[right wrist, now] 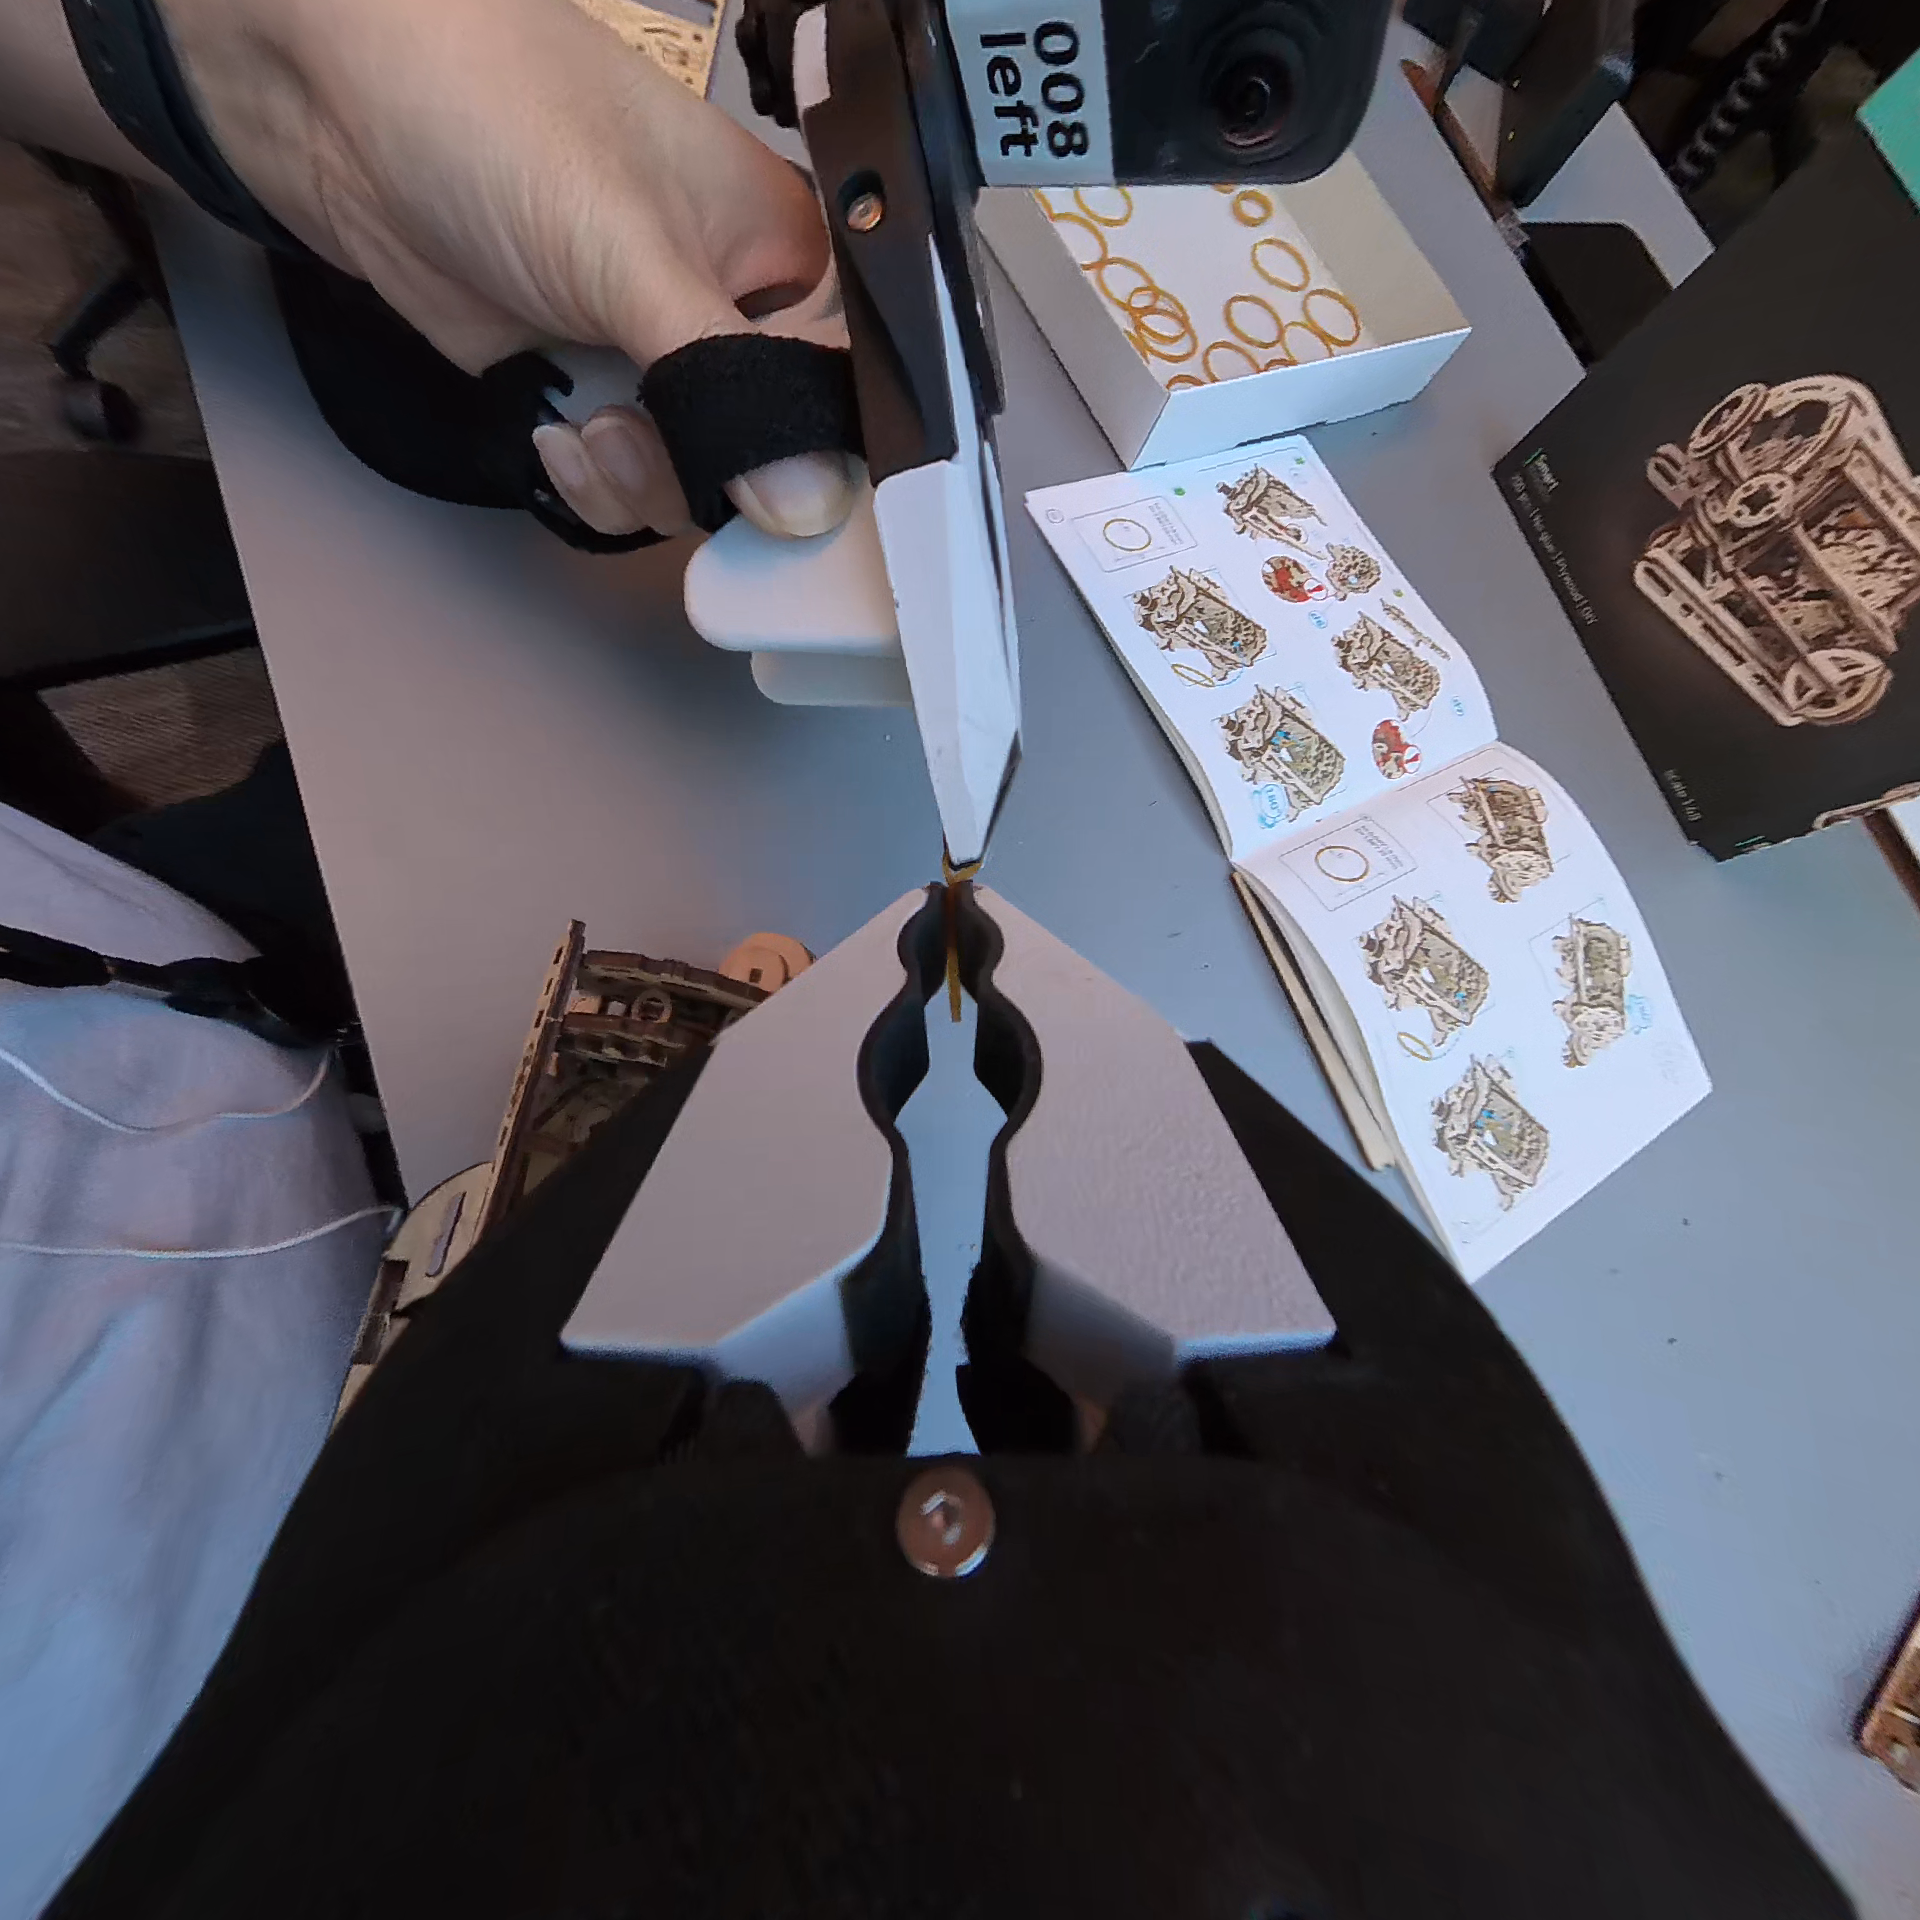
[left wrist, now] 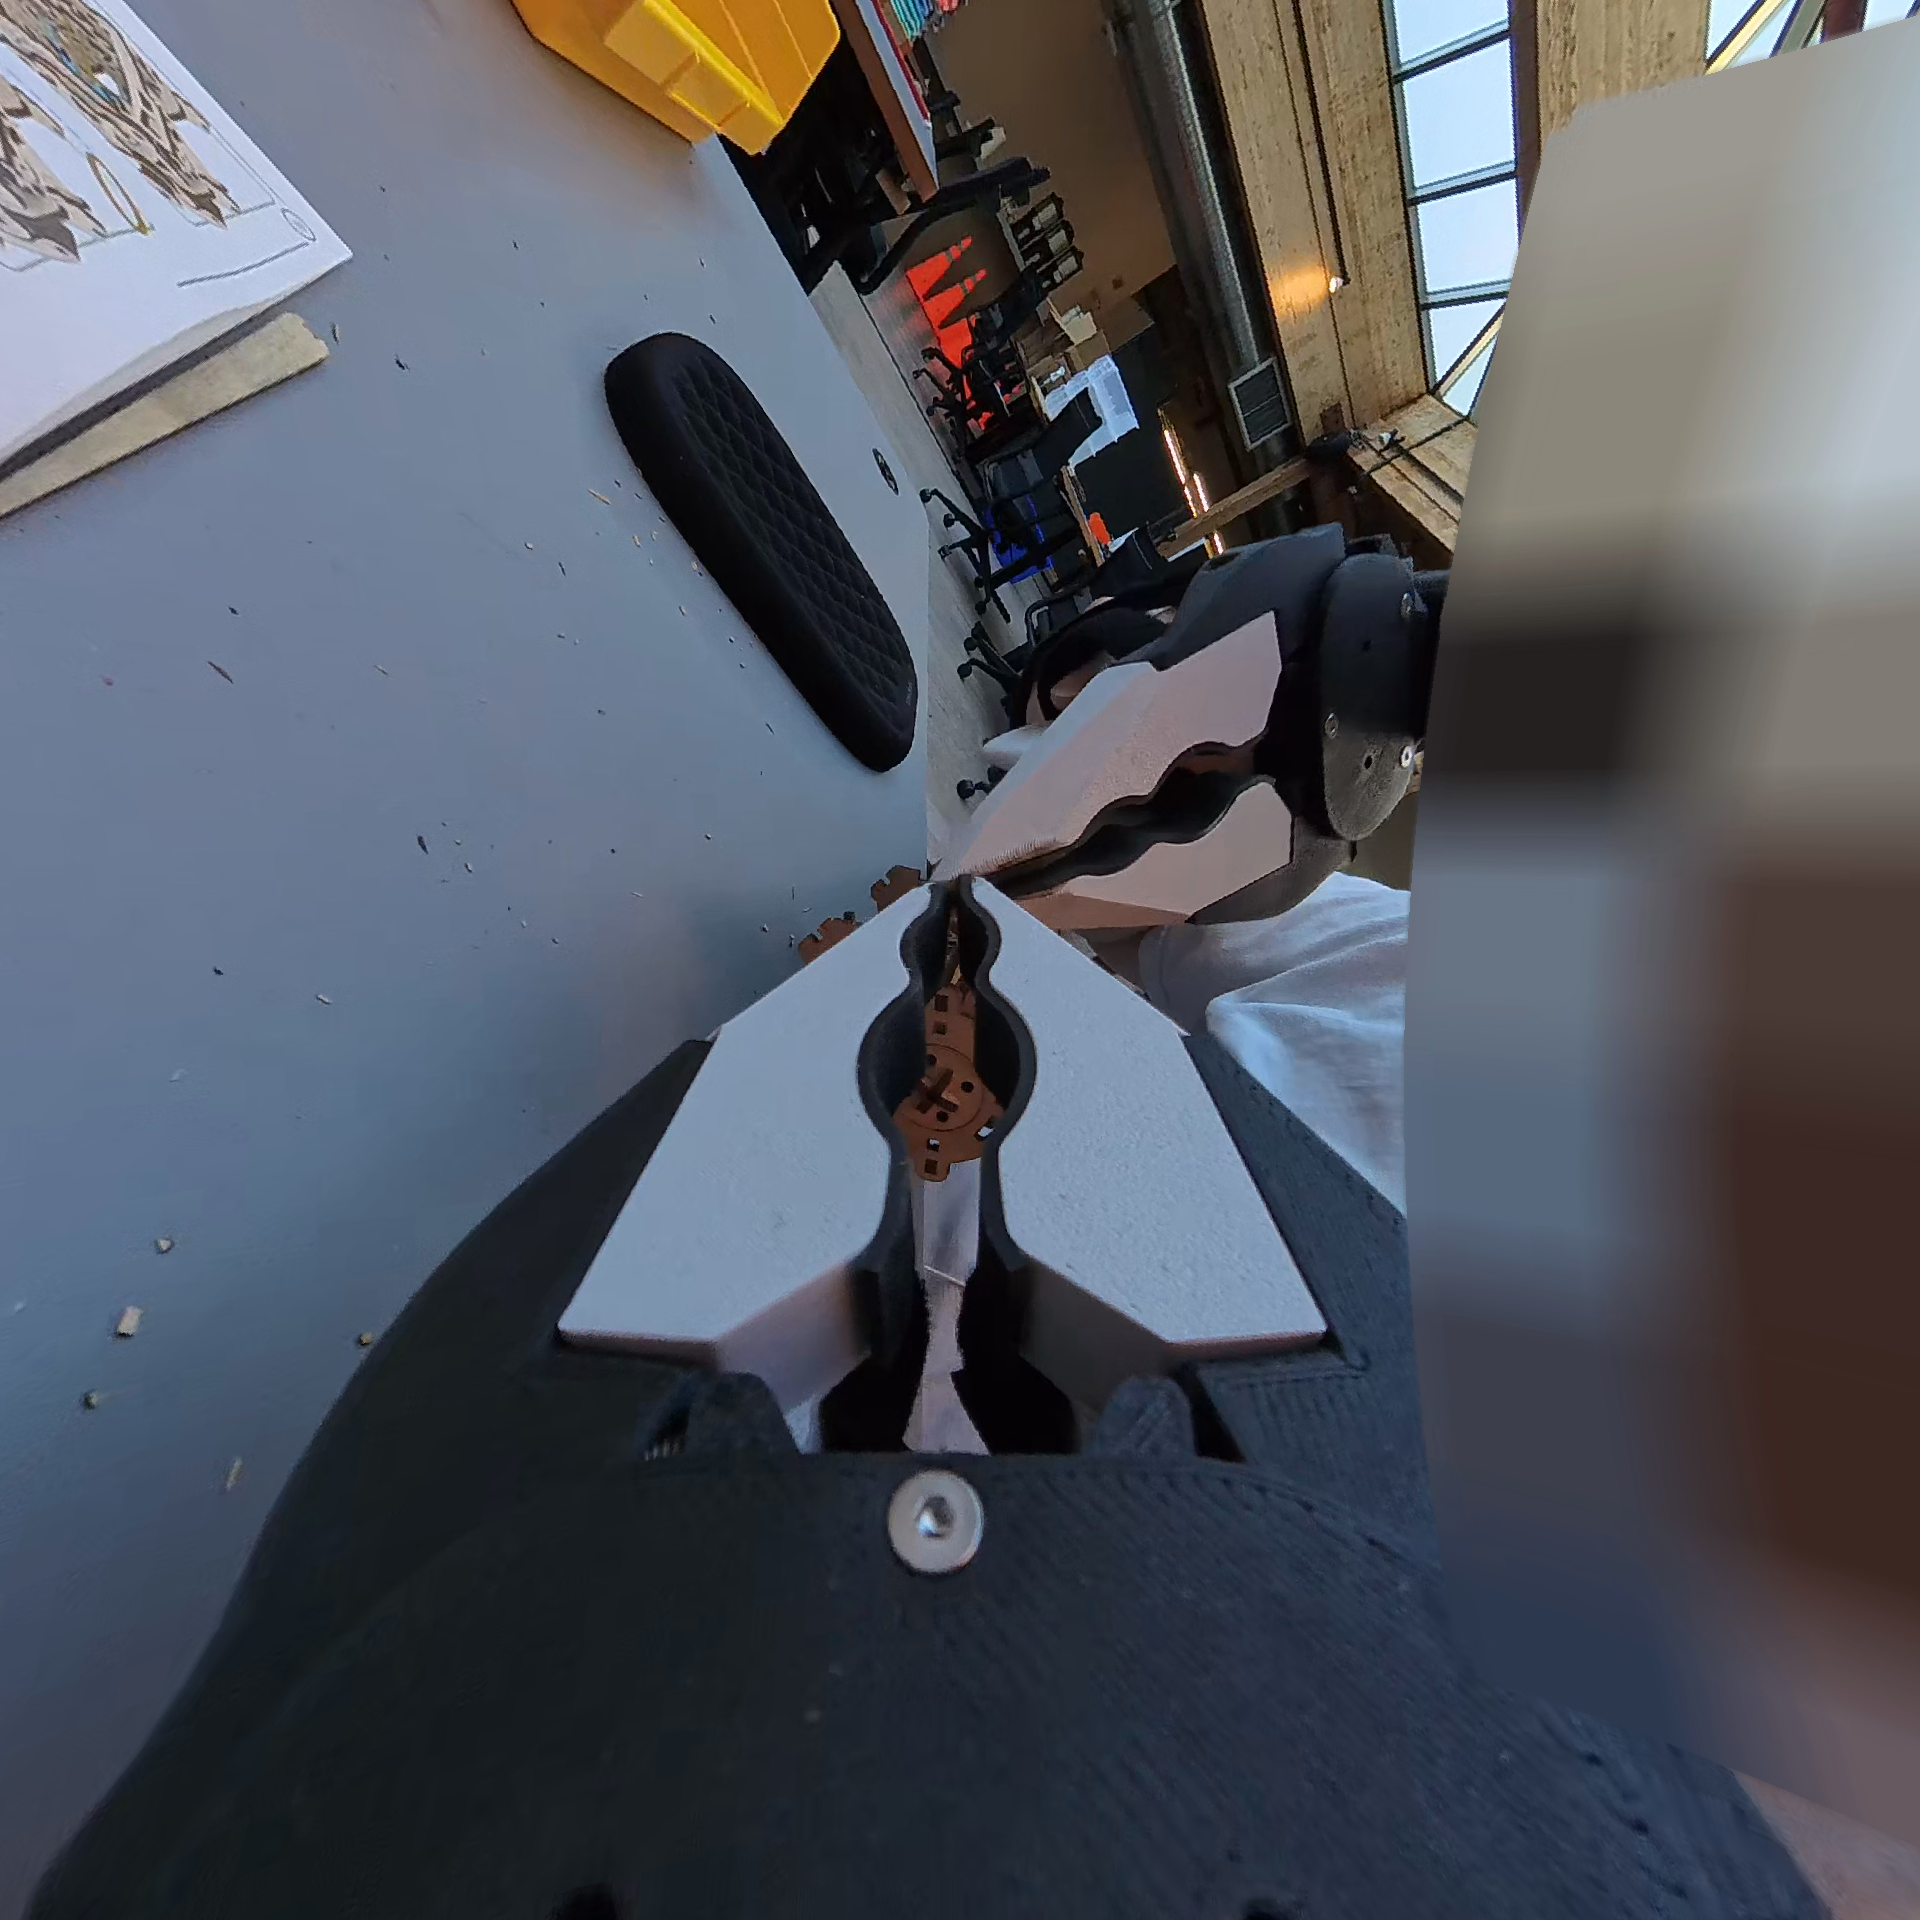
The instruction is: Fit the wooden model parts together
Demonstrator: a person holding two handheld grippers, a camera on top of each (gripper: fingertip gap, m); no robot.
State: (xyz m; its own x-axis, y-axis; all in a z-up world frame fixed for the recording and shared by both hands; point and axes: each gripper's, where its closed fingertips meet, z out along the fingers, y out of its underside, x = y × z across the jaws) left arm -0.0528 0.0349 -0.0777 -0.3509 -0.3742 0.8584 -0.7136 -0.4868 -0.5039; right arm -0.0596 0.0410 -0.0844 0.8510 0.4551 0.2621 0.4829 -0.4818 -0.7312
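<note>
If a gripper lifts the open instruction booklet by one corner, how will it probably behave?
The instruction booklet would likely flop: its pages look thin and already curve at the fold. It probably weighs little, being a slim paper stack. The loose pages may fan or turn over when lifted, since nothing holds them flat.

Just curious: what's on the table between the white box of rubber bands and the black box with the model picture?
Only bare grey table, seen in the right wrist view.
</note>
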